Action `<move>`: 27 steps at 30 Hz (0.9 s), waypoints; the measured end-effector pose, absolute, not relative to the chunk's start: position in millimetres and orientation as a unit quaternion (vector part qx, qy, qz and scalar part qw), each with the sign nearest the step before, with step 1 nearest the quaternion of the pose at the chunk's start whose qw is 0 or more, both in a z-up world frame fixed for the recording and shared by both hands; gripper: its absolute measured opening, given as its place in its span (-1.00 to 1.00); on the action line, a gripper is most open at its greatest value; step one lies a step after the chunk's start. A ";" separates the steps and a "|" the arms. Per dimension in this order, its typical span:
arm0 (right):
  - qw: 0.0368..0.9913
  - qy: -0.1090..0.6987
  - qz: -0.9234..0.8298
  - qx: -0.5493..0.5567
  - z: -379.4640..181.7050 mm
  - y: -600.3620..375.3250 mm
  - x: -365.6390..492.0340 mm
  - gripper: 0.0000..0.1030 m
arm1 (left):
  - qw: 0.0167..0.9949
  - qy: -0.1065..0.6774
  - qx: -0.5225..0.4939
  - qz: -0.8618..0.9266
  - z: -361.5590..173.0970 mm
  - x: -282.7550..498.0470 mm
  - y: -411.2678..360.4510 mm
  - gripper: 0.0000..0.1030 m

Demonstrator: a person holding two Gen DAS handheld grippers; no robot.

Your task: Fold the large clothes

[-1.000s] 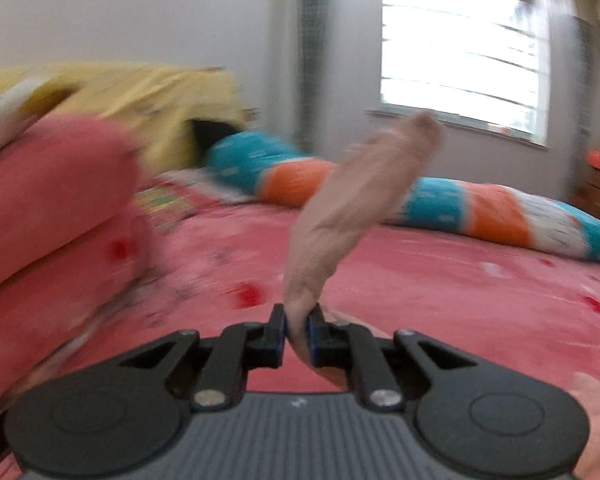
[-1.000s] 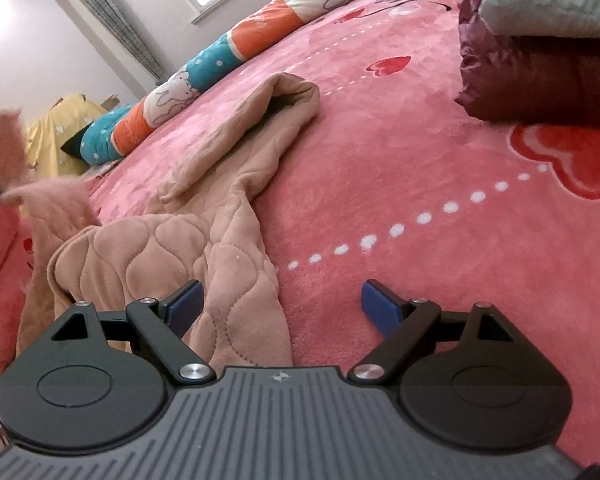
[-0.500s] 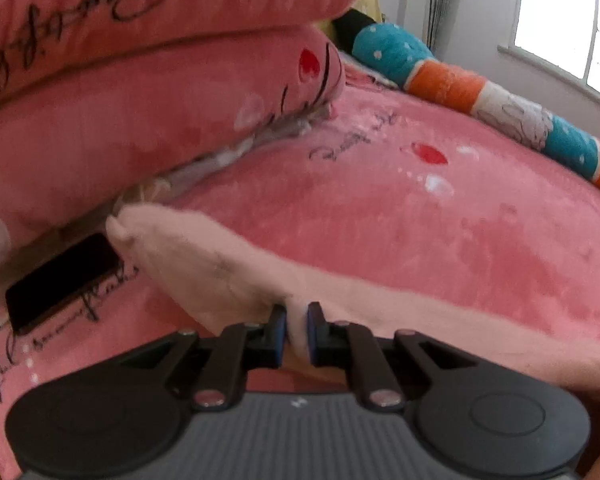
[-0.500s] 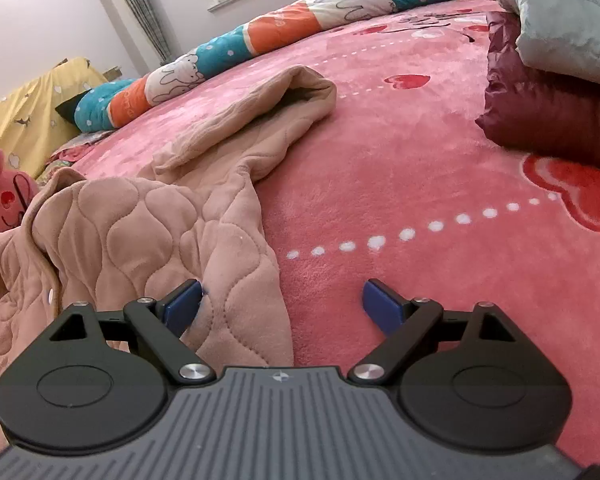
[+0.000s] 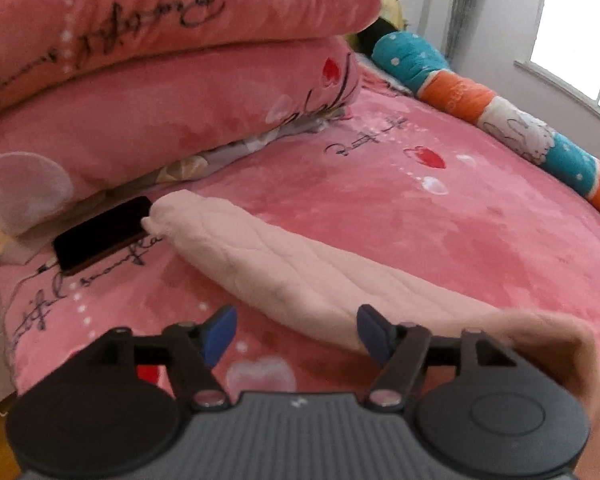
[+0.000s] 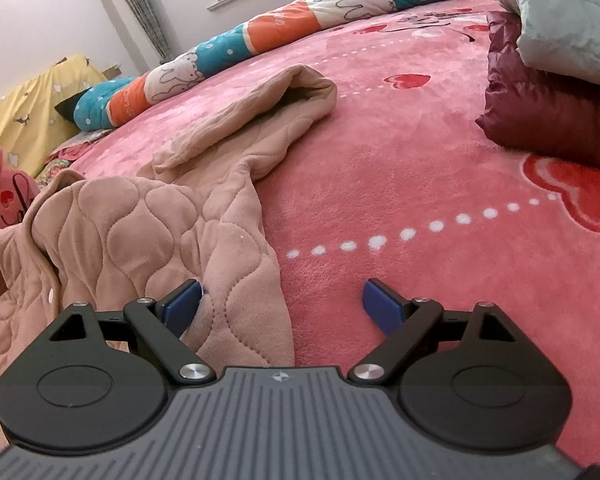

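Left wrist view: left gripper (image 5: 296, 330) jaws opening, sleeve (image 5: 300, 276) lying between the pads, not pinched. Sleeve runs diagonally over the pink blanket (image 5: 440, 216), cuff end touching the phone (image 5: 102, 234). Right gripper (image 6: 282, 304) spread wide over the quilted jacket (image 6: 148, 232) hem, empty. Best to clear the left pads fully before pulling back, so the flattened sleeve isn't dragged.

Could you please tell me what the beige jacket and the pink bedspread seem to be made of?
Jacket: soft quilted fabric, probably fleece or velour with padding; stitched wavy channels puff up and the surface is matte and fuzzy. Bedspread: plush fleece-like pile, likely synthetic; short fuzzy nap, printed hearts and dots.
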State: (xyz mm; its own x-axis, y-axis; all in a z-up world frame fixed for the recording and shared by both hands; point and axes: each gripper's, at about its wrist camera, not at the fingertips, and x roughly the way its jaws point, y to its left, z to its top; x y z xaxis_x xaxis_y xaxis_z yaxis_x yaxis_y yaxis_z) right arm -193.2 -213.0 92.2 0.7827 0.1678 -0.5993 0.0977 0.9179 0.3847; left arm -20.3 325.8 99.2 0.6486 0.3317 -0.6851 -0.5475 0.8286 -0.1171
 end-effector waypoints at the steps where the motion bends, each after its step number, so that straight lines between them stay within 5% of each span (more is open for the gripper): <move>1: 0.921 0.330 0.019 0.207 92.6 -213.7 -193.3 1.00 | 0.895 0.338 -0.157 0.244 103.3 -28.0 319.1 0.42; 12: 0.890 0.327 0.009 0.318 103.1 -247.8 -199.5 1.00 | 0.933 0.277 -0.121 0.197 135.4 -92.9 235.2 0.54; 27: 0.898 0.270 0.053 0.342 117.3 -278.6 -127.0 1.00 | 0.967 0.191 -0.157 -0.065 89.2 -22.7 123.8 0.59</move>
State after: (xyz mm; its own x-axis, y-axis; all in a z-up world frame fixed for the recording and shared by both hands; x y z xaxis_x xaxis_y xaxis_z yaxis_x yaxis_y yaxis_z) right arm -127.0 -278.6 117.3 0.8486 0.2795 -0.4492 0.0901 0.7603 0.6433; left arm -22.7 123.8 89.2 0.9184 -0.1853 -0.3497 0.0652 0.9424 -0.3282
